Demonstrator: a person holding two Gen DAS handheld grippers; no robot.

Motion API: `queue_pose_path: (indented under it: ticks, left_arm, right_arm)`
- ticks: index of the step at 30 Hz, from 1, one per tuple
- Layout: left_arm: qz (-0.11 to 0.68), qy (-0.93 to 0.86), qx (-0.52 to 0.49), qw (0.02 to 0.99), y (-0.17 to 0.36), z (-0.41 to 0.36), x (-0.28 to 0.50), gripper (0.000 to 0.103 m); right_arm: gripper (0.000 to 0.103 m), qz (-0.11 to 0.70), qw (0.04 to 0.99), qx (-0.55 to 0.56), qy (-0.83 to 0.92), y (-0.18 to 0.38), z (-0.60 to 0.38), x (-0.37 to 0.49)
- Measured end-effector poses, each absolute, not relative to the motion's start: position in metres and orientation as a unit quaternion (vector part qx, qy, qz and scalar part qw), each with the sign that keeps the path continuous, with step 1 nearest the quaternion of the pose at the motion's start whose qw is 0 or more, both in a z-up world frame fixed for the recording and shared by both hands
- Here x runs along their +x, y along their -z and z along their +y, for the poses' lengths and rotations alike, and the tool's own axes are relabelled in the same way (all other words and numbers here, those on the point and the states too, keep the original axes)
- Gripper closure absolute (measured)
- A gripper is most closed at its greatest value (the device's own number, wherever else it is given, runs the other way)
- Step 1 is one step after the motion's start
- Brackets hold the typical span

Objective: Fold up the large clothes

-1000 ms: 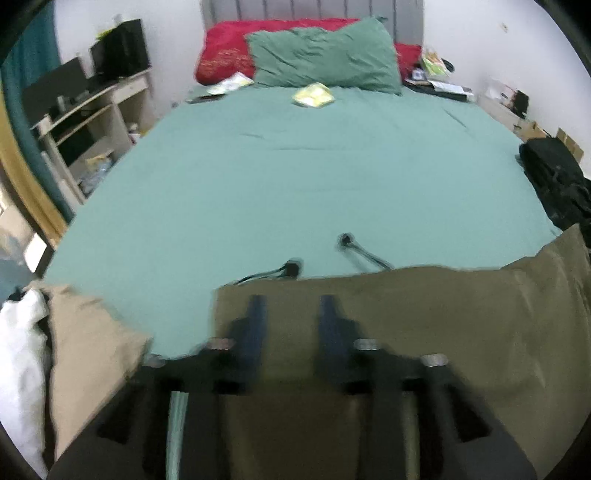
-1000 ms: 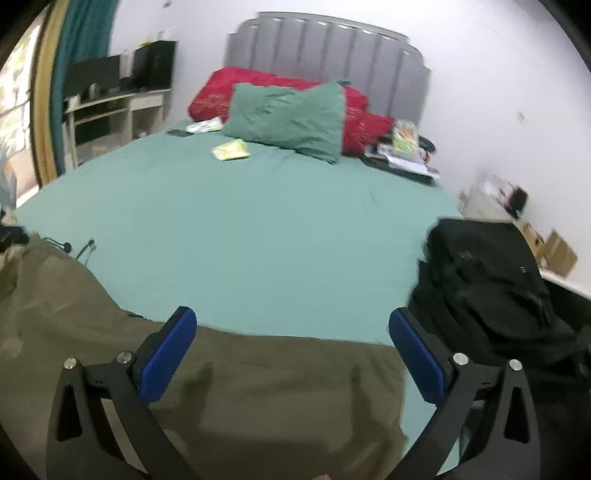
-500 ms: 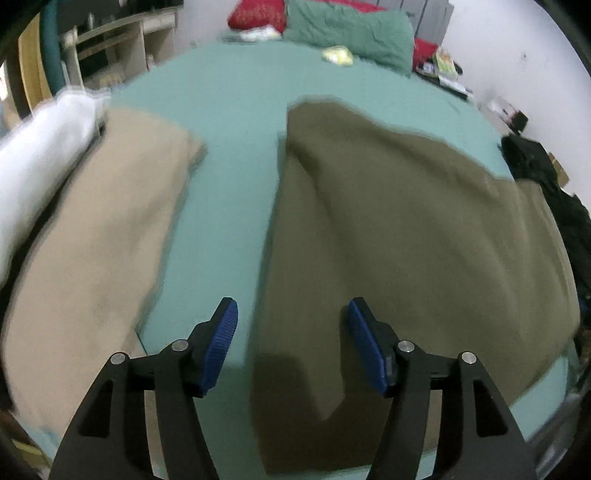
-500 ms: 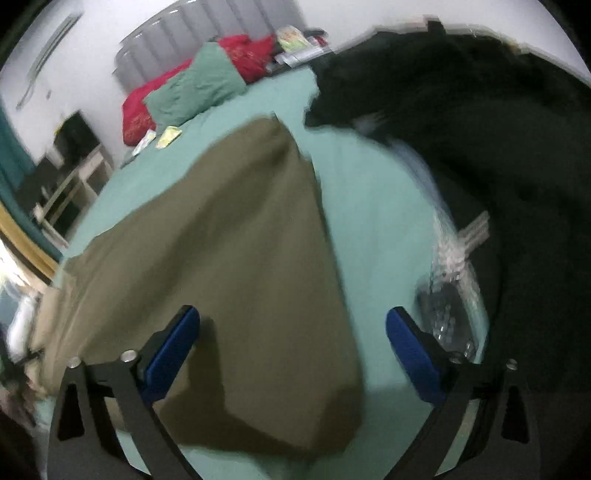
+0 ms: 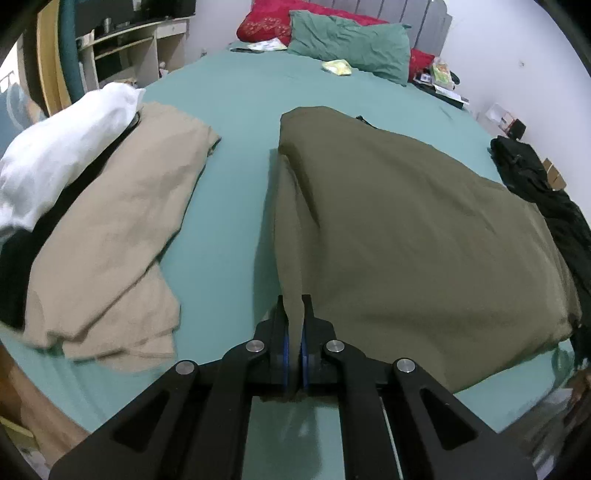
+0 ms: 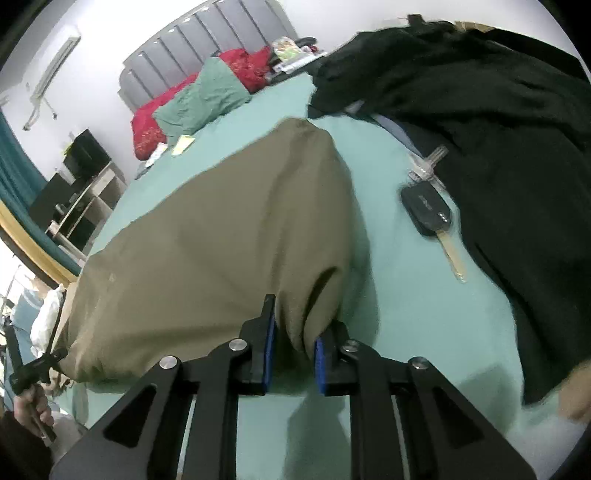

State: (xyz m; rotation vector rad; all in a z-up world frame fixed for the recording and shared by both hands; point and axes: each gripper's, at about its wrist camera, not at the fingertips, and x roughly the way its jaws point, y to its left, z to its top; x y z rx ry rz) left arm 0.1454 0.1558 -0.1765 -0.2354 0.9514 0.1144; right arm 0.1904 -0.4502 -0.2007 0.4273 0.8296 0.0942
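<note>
Left wrist view: the left gripper (image 5: 293,343) is pinching the near left corner of an olive-green garment (image 5: 406,236), its blue pads having just closed together on the thin fabric. The garment is lying spread on a teal bedsheet (image 5: 236,155), its left edge running straight away from the gripper. Left of that edge, a strip of bare sheet is separating it from one beige garment (image 5: 110,236), which is lying partly under one white cloth (image 5: 62,147). One black garment (image 5: 550,206) is touching the olive garment's right edge. Beyond the olive garment, open sheet is reaching to one green pillow (image 5: 347,44) and one red pillow (image 5: 269,22).

Right wrist view: the right gripper (image 6: 291,350) is clamping a bunched fold at the olive garment's (image 6: 221,240) near right corner, its fingers having just closed on it. Right of that corner, a band of bare sheet is holding one car key (image 6: 432,218), which is lying just beside the black garment (image 6: 498,147).
</note>
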Motion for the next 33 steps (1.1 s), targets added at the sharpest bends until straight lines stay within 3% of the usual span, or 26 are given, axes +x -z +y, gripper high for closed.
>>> queue_pose_path:
  ticks: [8,10,12,14,20,27,33]
  left_arm:
    - [0.478,-0.041,-0.082,0.874,0.175,0.148,0.125,0.095]
    - [0.486,-0.047,-0.093,0.868,0.176,0.154,0.127,0.087]
    - [0.472,-0.055,-0.105,0.874,0.167,0.160,0.128,0.067]
    - [0.453,-0.054,-0.106,0.884,0.154,0.160,0.131,0.062]
    - [0.438,-0.046,-0.064,0.895,0.138,0.154,0.176,0.061]
    - [0.427,-0.056,-0.023,0.902,0.139,0.142,0.242,0.061]
    - [0.452,-0.059,-0.020,0.890,0.162,0.154,0.299,0.061]
  right_arm:
    - [0.085,0.420,0.888,0.184,-0.023,0.209,-0.455,0.176]
    - [0.076,0.420,0.889,0.184,-0.017,0.209,-0.457,0.179]
    - [0.061,0.415,0.894,0.170,0.006,0.204,-0.460,0.176]
    - [0.047,0.382,0.911,0.150,0.039,0.191,-0.462,0.171]
    - [0.037,0.310,0.945,0.093,0.052,0.156,-0.453,0.188]
    - [0.037,0.316,0.946,0.065,-0.026,0.141,-0.430,0.282]
    - [0.031,0.364,0.928,-0.059,-0.045,0.156,-0.405,0.382]
